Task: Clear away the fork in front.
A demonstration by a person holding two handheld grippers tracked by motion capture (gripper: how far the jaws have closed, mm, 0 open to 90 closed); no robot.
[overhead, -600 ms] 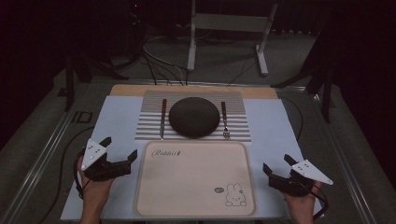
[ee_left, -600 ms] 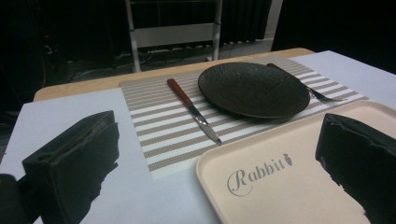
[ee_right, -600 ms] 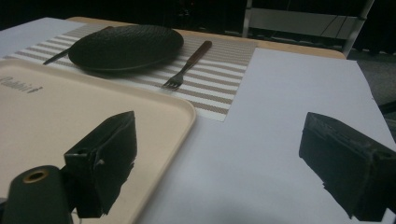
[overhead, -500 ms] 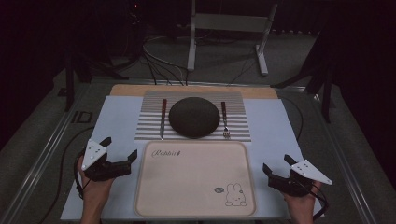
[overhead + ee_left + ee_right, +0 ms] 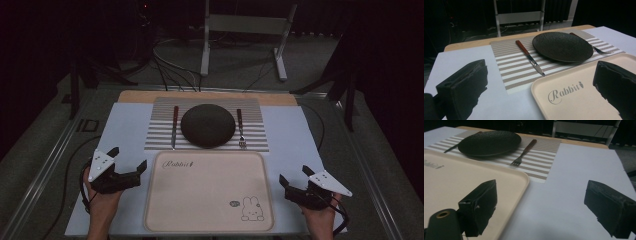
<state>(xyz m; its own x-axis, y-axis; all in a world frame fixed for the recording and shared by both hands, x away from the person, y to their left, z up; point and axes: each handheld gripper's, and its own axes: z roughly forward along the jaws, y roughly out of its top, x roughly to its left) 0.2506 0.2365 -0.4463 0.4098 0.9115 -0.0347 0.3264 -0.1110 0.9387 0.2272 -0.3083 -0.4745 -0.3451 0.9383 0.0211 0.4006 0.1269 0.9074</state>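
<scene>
High view: your left gripper (image 5: 127, 162) and right gripper (image 5: 295, 176) rest at either side of the tray (image 5: 209, 192), each with its jaws standing wide apart and holding nothing. The tray is the thing nearest both grippers, so it is treated here as the item in hand.

Location: the tray lies flat on the white sheet covering the worktop (image 5: 125, 125), at the near edge, between your two hands. Its far rim sits just beside the near edge of the striped placemat (image 5: 160, 135), which carries a dark plate (image 5: 207, 125), a knife (image 5: 174, 125) to its left and a fork (image 5: 240, 127) to its right.

Appearance: cream-coloured, rectangular with rounded corners and a low raised rim. It bears the word "Rabbit" near the far left corner and a small rabbit drawing near the near right corner. It is bare.

Handling, as judged: it looks rigid and light, probably moulded plastic, with a smooth face that may slip in a shallow bite. The left gripper view shows one jaw already over the tray's corner (image 5: 544, 87); the right gripper view shows the rim (image 5: 524, 180) between the jaws. Take hold on the raised rim at mid-length of both short sides and lift level.
</scene>
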